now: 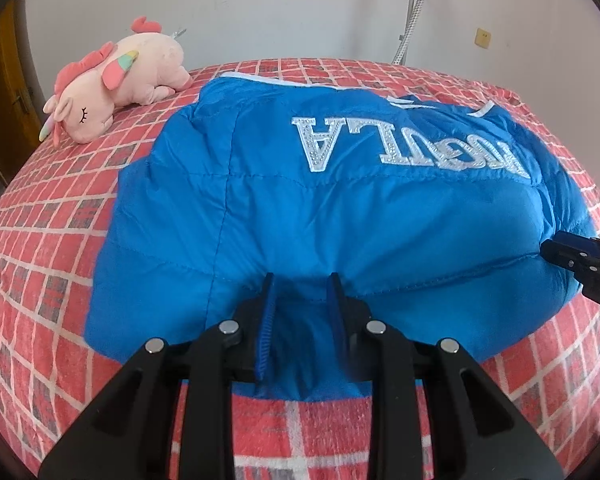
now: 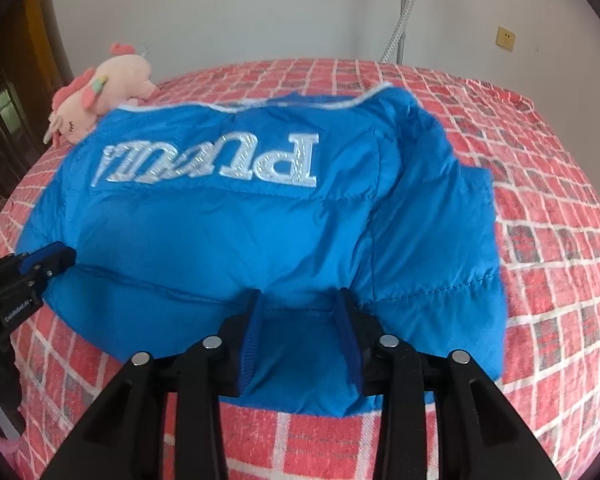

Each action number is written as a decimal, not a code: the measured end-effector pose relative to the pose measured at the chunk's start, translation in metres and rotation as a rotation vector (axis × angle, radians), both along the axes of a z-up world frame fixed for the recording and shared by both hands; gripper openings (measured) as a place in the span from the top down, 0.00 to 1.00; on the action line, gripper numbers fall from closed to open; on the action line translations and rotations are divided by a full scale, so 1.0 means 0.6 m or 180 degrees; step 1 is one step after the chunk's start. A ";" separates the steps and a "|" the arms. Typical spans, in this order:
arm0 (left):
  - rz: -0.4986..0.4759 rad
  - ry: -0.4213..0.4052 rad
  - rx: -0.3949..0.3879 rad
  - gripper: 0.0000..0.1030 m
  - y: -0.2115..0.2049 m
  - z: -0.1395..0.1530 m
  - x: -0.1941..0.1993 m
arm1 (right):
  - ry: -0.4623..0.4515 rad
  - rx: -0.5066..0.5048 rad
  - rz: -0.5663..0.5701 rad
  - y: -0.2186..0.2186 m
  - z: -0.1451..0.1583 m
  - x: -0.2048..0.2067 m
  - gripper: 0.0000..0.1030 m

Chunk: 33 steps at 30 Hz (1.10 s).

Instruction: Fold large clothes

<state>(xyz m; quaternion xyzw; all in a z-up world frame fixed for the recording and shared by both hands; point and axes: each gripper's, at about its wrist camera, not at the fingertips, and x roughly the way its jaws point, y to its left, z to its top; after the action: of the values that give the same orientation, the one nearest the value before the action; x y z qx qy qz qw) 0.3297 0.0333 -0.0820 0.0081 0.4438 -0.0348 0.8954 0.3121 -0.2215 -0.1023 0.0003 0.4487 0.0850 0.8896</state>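
A blue padded jacket (image 1: pixel 340 208) lies spread on the bed with silver-white lettering upside down across it; the right wrist view shows the same jacket (image 2: pixel 240 232). My left gripper (image 1: pixel 302 280) is shut on the jacket's near edge, with the fabric bunched between its blue pads. My right gripper (image 2: pixel 300 296) grips the same near edge further right, a fold of fabric spanning its jaws. Each wrist view catches the other gripper at the jacket's side: the right gripper (image 1: pixel 560 248) and the left gripper (image 2: pixel 56 258).
The bed (image 1: pixel 40 240) has a red plaid sheet (image 2: pixel 560 240) with bare room on both sides of the jacket. A pink plush unicorn (image 1: pixel 116 80) lies at the far left. Behind are a white wall, a hose (image 1: pixel 414 12), a wall socket (image 2: pixel 506 39) and a wooden door (image 1: pixel 4 80).
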 end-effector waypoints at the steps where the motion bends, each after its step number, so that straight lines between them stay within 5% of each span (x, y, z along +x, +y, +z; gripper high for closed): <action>1: 0.0002 0.0002 -0.0009 0.74 0.006 0.008 -0.002 | -0.0020 0.0002 0.0008 -0.005 0.009 -0.005 0.62; 4: 0.0103 -0.0110 0.0018 0.65 0.034 0.038 -0.009 | -0.0144 0.0004 -0.0059 -0.034 0.040 -0.016 0.52; 9: 0.0338 -0.0142 0.0055 0.37 0.108 0.074 0.012 | -0.0085 -0.0036 -0.0403 -0.115 0.072 0.005 0.34; 17: 0.0379 0.0157 -0.0093 0.27 0.174 0.062 0.066 | 0.0323 0.0257 -0.0454 -0.175 0.052 0.066 0.23; 33: 0.0234 0.0411 -0.0562 0.13 0.179 -0.004 0.143 | 0.0773 0.0674 -0.0360 -0.170 -0.027 0.156 0.10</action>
<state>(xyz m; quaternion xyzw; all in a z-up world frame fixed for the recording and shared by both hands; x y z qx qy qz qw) 0.4156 0.1409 -0.0847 -0.0894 0.4957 -0.0413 0.8629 0.4054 -0.3237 -0.1185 0.1295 0.5407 0.0809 0.8273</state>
